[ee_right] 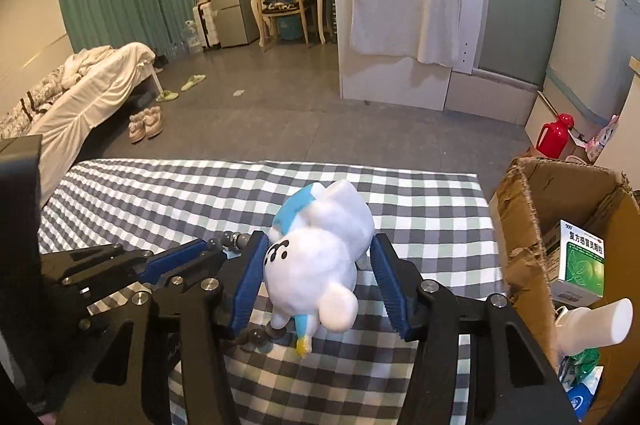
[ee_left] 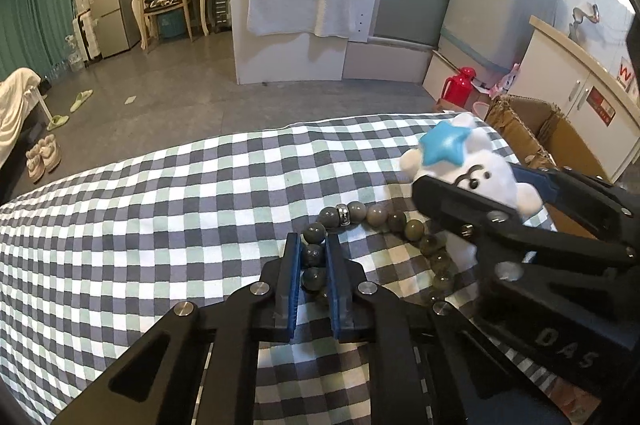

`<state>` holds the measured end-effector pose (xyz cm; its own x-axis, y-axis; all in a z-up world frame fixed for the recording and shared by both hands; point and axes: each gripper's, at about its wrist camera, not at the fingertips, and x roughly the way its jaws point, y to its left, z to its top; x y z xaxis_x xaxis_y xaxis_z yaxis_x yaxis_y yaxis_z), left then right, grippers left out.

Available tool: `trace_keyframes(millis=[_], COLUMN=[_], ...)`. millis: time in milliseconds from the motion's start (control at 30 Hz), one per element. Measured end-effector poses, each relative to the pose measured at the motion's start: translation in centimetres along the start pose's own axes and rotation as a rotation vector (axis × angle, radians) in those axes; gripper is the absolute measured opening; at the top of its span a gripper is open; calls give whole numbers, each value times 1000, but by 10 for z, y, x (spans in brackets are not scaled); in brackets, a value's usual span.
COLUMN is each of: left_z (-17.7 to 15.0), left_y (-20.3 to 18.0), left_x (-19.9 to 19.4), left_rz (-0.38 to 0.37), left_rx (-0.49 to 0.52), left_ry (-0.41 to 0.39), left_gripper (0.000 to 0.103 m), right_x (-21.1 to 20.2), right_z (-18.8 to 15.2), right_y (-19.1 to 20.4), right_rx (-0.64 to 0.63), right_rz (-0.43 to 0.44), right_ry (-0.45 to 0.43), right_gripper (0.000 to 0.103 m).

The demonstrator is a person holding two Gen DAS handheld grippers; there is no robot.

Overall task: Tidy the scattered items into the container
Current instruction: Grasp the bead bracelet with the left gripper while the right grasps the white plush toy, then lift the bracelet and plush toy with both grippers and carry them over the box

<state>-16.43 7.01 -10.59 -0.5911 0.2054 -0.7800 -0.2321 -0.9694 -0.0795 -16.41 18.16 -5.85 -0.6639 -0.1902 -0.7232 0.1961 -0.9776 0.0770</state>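
Left gripper [ee_left: 312, 261] clamps bead bracelet [ee_left: 376, 215]; right gripper [ee_right: 320, 273] straddles plush toy [ee_right: 316, 261], right pad clear. Risk: bracelet under plush drags it off before cardboard box [ee_right: 520, 225].

Checked cloth [ee_left: 160, 205] left clear; cardboard box [ee_right: 524, 225] blocks right

Both wrist cams sit close above the checked tabletop [ee_left: 160, 209], tilted down & facing the far room, L cam beside R, both sharing the white plush toy [ee_right: 320, 265], bead bracelet [ee_left: 360, 215] & cardboard box [ee_right: 524, 225].
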Motion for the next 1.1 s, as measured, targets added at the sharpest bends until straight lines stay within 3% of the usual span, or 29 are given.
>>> trace_keyframes(millis=[267,1100], left_z=[3,25], left_y=[2,-14], left_x=[-18,-112], left_rz=[-16,-12], left_rx=[-7,23], left_ry=[-37,-284], left_gripper=[11,11], right_x=[-34,-124], right_z=[-2,-2], right_y=[11,8], right_rx=[-7,20], right_rz=[-16,-42], right_ry=[-82,-285], right_gripper=[52,53])
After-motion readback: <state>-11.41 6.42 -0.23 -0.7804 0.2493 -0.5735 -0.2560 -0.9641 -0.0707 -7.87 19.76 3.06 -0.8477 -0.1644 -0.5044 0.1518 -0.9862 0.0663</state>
